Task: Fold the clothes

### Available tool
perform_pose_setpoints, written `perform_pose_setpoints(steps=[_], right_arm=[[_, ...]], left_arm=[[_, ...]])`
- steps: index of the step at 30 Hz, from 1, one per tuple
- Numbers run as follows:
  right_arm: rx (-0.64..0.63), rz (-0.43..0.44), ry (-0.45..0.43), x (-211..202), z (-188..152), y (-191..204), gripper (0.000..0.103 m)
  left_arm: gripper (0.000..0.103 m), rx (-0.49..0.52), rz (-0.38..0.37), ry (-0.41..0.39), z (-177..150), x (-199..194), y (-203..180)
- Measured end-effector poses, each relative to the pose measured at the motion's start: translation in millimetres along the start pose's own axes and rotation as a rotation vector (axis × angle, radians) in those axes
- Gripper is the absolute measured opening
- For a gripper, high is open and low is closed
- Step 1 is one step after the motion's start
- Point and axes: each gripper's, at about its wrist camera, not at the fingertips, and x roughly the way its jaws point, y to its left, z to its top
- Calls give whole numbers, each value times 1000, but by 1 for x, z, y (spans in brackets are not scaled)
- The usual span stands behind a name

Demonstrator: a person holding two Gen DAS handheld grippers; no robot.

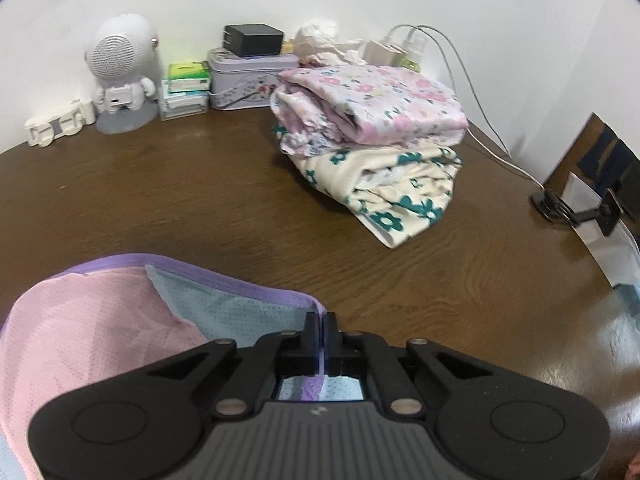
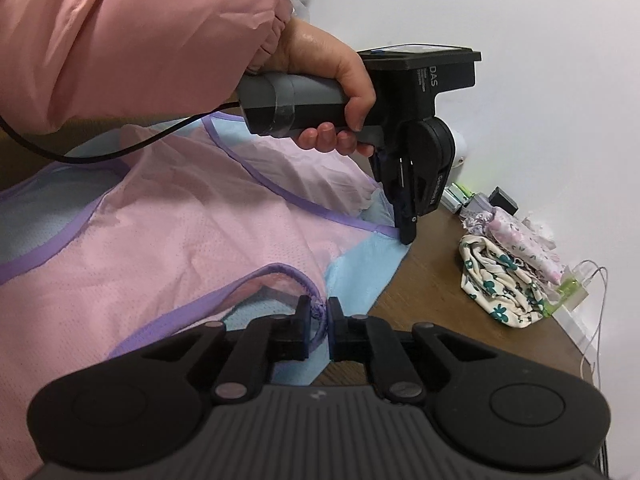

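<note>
- Left gripper (image 1: 323, 322), low centre of its view, is clamped on the purple hem of the pink-and-blue garment (image 1: 100, 328).
- Right gripper (image 2: 319, 312) pinches another purple edge, lower centre.
- Best lifted together, evenly, folding clear of the folded pile (image 1: 372, 120) at upper right.

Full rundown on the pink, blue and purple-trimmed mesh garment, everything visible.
The pink and light-blue mesh garment with purple trim is thin, perforated fabric: pink panels, blue panels, purple binding along curved edges. It lies spread and wrinkled on the brown wooden table, one blue corner near the table edge. The left gripper is shut on a purple-trimmed edge; the right gripper is shut on a bunched purple hem. A black cable crosses it.
</note>
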Motion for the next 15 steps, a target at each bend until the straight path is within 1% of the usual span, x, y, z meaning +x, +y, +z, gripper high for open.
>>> perform_pose_setpoints(steps=[2,8,15], right_arm=[[-22,-7,8,-4,0,6,7],[-82,-52,38,-9,-2,19,7],[-107,-95,68,-9,-4,17,7]], left_arm=[[1,-17,10,-10,2,2,2],[1,-52,6,-22,1,10,8],[1,-63,12,-29,0,13,10]])
